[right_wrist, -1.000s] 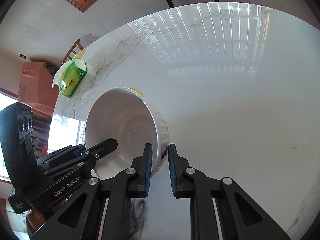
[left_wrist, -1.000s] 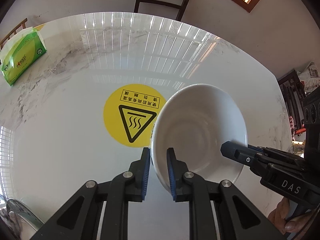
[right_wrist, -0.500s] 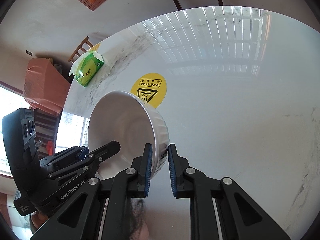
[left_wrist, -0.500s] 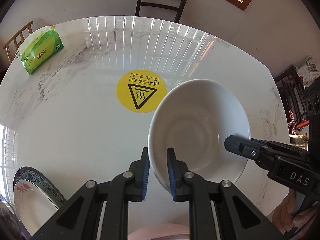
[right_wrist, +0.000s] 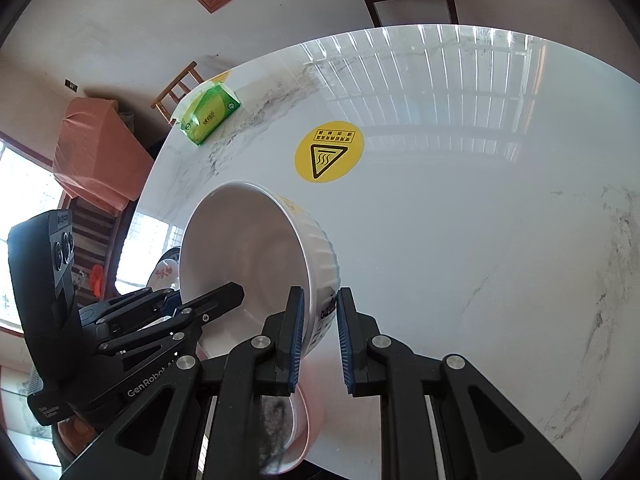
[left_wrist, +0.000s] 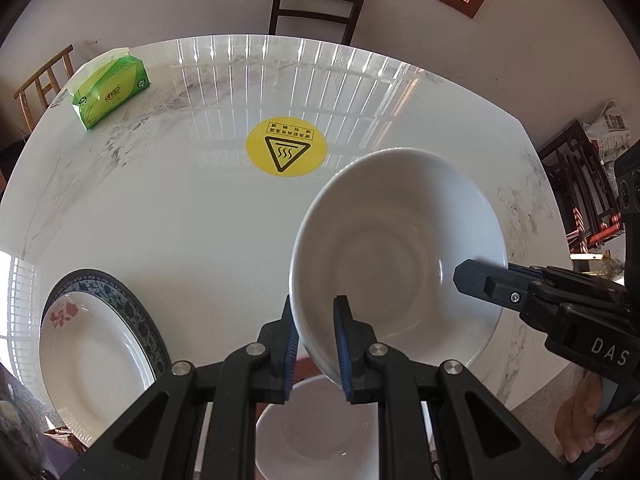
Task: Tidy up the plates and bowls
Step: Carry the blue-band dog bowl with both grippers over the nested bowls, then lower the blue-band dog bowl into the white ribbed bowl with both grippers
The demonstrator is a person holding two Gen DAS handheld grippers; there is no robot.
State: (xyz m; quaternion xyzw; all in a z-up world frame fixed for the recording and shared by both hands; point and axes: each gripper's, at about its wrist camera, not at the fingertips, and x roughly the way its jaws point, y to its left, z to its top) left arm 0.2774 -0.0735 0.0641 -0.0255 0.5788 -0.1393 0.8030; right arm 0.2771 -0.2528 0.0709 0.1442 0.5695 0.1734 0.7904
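I am holding the white ribbed bowl [left_wrist: 396,256] clear of the marble bench [left_wrist: 180,220] with both grippers at once. The left gripper [left_wrist: 316,344] is clamping the near rim, its blue-padded fingers [left_wrist: 289,344] nearly closed, one outside the wall and one inside. The right gripper [right_wrist: 318,332] is clamping the opposite rim in the same way, fingers nearly closed on the thin wall. The bowl is tilting, its opening facing the left camera.

Progress, as I judge it: the task is partly under way. A flower-print plate [left_wrist: 96,356] is already sitting on a blue-patterned plate [left_wrist: 140,320] at the near left edge of the bench, which reads as a started plate stack. A pink bowl [left_wrist: 316,428] is lying directly below the bowl that I am carrying, near the front edge. I am treating it as the likely nesting target; the carried bowl is not yet resting in it. Placement and release are therefore outstanding.

Pose: both grippers are pointing steeply downward from the near side of the bench, converging on the bowl from opposite sides. A person's hand [left_wrist: 592,420] is gripping the right handle.

Not involved: the green tissue pack [left_wrist: 110,92] and the yellow hot-surface sticker [left_wrist: 286,148], both well apart from the bowls.
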